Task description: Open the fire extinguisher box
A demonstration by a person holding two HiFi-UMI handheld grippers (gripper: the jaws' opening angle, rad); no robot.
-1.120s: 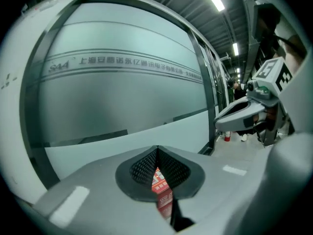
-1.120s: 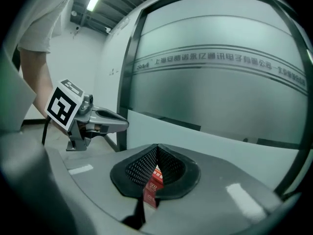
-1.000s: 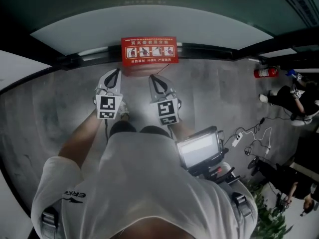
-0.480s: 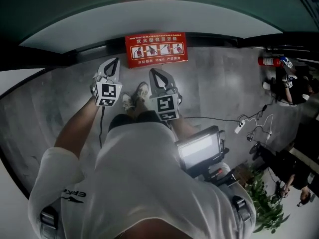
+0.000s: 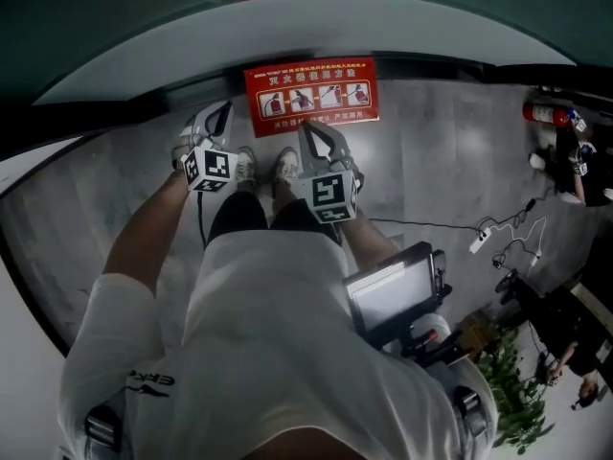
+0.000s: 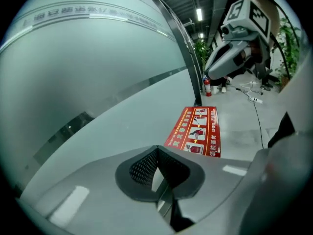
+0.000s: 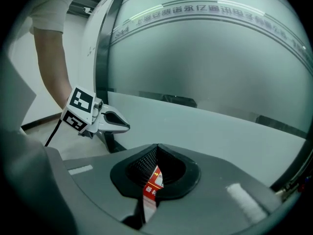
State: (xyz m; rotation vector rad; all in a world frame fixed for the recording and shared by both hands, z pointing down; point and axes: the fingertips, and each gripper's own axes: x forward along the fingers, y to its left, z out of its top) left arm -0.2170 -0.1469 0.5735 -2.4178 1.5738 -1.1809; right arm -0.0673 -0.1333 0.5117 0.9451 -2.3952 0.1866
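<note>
- Down on the floor, right against the glass wall [image 5: 287,27], sits the red fire extinguisher box [image 5: 311,97]. Where are you in the job?
- You are only getting close. The lid looks shut, and nothing touches the box yet.
- What are your two tools doing?
- Your left tool [image 5: 223,113] hangs beside your left shoe [image 5: 245,164], a bit to the left of the box. Its jaws are pressed together and hold nothing.
- And the other one?
- Your right tool [image 5: 306,128] points at the front edge of the box. It is near but not touching. Its jaws look pressed together too. In the right gripper view a bit of red shows through the slot under the tips, but that is just the box farther off. Nothing is pinched.
- So what comes next?
- You probably need to bend lower and bring one tool to the edge of the lid. No handle or catch shows from here, so look for one first. Then you could hook a closed tip under the edge, or spread the jaws to pinch it, and lift.
</note>
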